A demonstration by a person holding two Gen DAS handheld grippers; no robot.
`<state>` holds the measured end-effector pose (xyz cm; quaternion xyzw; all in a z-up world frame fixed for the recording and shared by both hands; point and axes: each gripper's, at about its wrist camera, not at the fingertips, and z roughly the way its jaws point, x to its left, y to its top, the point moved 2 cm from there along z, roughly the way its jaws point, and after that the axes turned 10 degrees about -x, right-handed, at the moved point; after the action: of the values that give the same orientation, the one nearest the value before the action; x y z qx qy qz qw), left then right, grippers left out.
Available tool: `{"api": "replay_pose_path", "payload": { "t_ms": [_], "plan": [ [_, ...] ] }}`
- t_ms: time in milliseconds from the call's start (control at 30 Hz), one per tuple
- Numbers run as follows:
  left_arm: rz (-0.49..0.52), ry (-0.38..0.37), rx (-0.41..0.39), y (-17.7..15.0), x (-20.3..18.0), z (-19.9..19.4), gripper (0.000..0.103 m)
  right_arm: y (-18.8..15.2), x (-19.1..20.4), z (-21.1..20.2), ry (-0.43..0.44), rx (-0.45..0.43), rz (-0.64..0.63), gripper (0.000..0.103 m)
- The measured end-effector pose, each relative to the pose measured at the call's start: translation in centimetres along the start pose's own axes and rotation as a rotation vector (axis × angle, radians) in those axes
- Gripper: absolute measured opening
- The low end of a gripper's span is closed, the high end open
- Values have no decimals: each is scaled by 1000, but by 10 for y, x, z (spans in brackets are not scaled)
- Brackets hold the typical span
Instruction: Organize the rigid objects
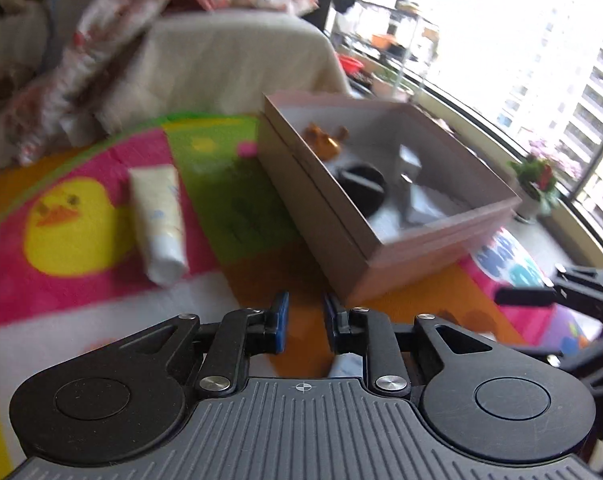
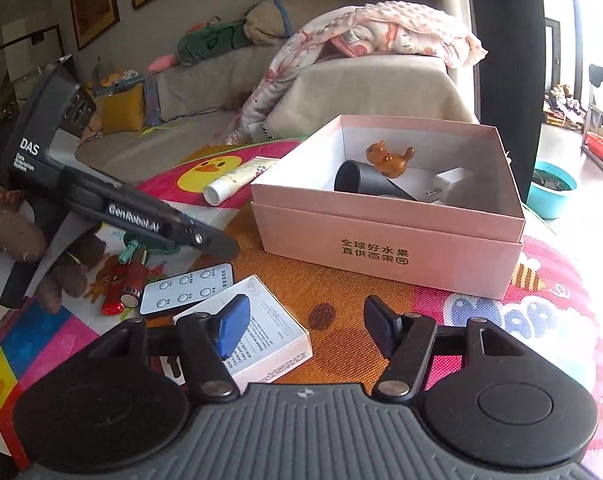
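A pink box [image 2: 389,240] sits on a colourful play mat [image 2: 341,344], holding a brown toy figure [image 2: 389,158] and a black cylinder [image 2: 361,182]. A cream tube [image 1: 159,222] lies beside it. The left gripper [image 1: 304,322] is nearly closed and empty; the right gripper [image 2: 307,326] is wide open, empty.
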<state>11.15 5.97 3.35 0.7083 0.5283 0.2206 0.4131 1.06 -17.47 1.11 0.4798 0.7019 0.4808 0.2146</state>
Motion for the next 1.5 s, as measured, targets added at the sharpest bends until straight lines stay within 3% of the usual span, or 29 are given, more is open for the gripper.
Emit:
{"api": "replay_pose_path", "payload": {
  "t_ms": [100,167,300,333,367,400,633,767,900,1100,1133,1167,1333,1500],
  "plan": [
    [70,215,-123,28,18,5,24,-7,-4,2,-8,6,23,65],
    [40,253,-110,39,33,21,24,-10,-9,2,-13,-6,52,71],
    [-4,269,-12,40,51,59,24,-12,-16,4,-12,-10,93,72],
    [-12,269,11,37,54,67,31,-12,-16,4,-12,-11,96,72],
    [-10,275,12,34,55,70,44,-13,-16,3,-10,-13,97,72],
    [-14,272,41,30,55,75,46,-13,-16,3,-8,-14,98,72],
    [-32,257,72,32,58,86,45,-15,-17,4,16,-10,115,76],
    [-33,189,95,30,55,82,43,-16,-18,5,15,-9,125,81],
    [-64,65,75,17,42,53,43,-17,-25,7,-24,-27,179,83],
    [-181,4,-90,3,32,-34,42,-14,-33,7,-11,-14,211,83],
    [-194,9,-115,0,33,-49,33,-12,-28,7,-7,-11,183,83],
    [-200,22,-135,-3,34,-63,21,-9,-19,5,4,-17,137,83],
    [-274,71,-184,-23,49,-110,18,13,58,-2,112,-78,-151,83],
    [-350,63,-224,-48,68,-137,17,23,129,36,237,9,-248,82]
  ]
}}
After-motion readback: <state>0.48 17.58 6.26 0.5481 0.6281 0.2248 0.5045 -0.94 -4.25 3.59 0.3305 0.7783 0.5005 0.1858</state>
